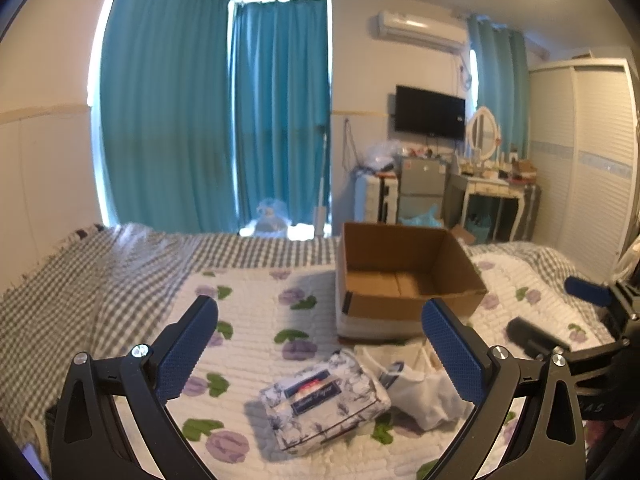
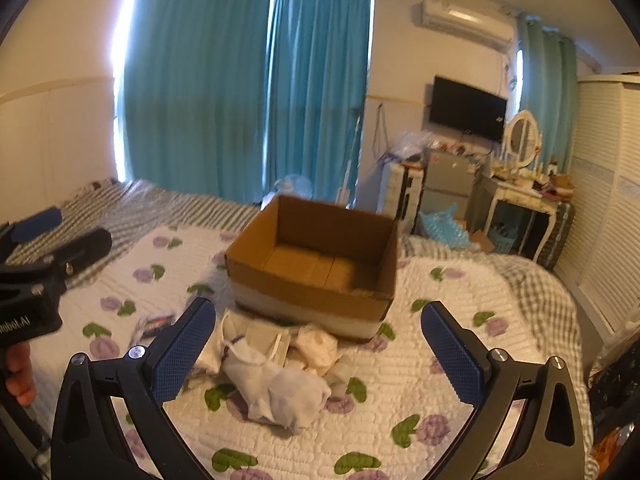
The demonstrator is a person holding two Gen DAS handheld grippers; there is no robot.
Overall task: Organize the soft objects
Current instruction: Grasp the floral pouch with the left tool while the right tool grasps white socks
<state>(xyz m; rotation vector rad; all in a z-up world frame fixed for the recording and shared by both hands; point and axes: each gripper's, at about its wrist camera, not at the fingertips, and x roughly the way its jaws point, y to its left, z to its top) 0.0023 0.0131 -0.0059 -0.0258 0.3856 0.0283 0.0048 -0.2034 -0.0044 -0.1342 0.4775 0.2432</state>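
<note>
An open, empty cardboard box [image 1: 404, 276] stands on the flowered bedspread; it also shows in the right wrist view [image 2: 316, 264]. A soft pack of tissues with a blue-grey floral wrap [image 1: 324, 400] lies in front of it, between my left gripper's fingers. A heap of white cloth items [image 2: 276, 376] lies before the box; it also shows in the left wrist view [image 1: 416, 384]. My left gripper [image 1: 320, 344] is open and empty above the tissue pack. My right gripper [image 2: 318, 344] is open and empty above the white cloths.
The white quilt with purple flowers [image 2: 420, 372] covers the bed over a grey checked blanket [image 1: 100, 276]. Teal curtains [image 1: 216, 120], a dressing table [image 2: 520, 196] and a wardrobe [image 2: 608, 200] stand beyond the bed. The other gripper shows at each view's edge.
</note>
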